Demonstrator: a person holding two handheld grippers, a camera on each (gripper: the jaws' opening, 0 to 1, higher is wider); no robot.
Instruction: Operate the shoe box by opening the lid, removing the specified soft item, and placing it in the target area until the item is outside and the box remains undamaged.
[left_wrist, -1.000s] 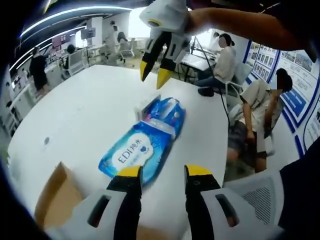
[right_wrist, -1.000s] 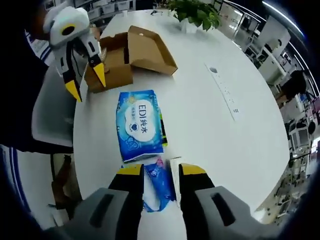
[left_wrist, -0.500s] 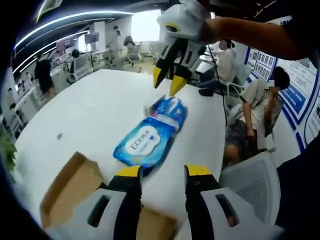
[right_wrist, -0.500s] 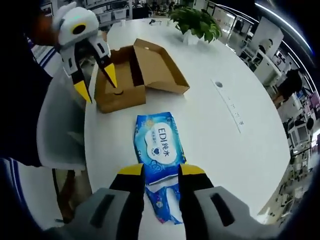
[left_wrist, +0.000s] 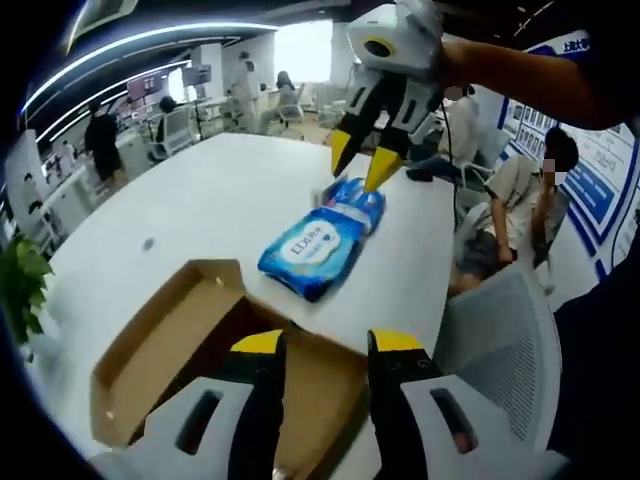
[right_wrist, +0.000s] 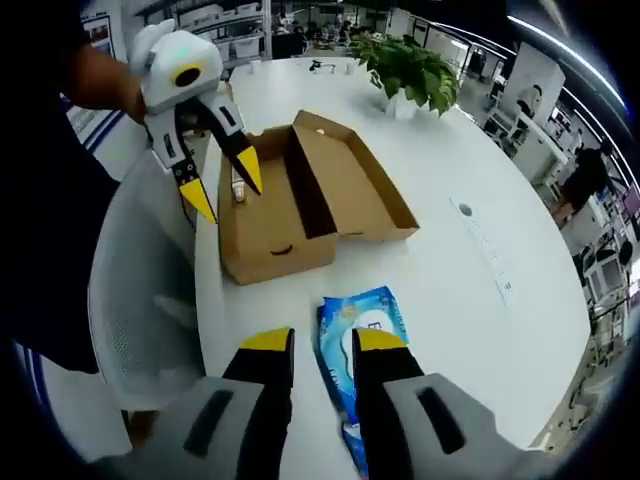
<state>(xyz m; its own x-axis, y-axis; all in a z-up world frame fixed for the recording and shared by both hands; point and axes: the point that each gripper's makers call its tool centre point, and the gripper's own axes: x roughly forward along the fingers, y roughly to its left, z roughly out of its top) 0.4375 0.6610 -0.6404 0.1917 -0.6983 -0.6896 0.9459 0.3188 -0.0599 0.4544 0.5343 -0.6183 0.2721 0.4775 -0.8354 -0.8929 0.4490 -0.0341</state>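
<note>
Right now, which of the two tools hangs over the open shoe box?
The left tool, its yellow tips above the shoe box. The right tool hangs over the blue wipes pack instead.

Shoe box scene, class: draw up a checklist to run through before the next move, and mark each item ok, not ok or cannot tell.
1. Box lid open: ok, the flap lies back on the table.
2. Wipes pack outside the box: ok, it lies on the table.
3. Pack clear of the box: ok, a gap shows between them.
4. Left gripper empty: ok, jaws open over the box.
5. Right gripper released the pack: ok, its tips hang open above the pack's far end.
6. Box undamaged: cannot tell.
</note>
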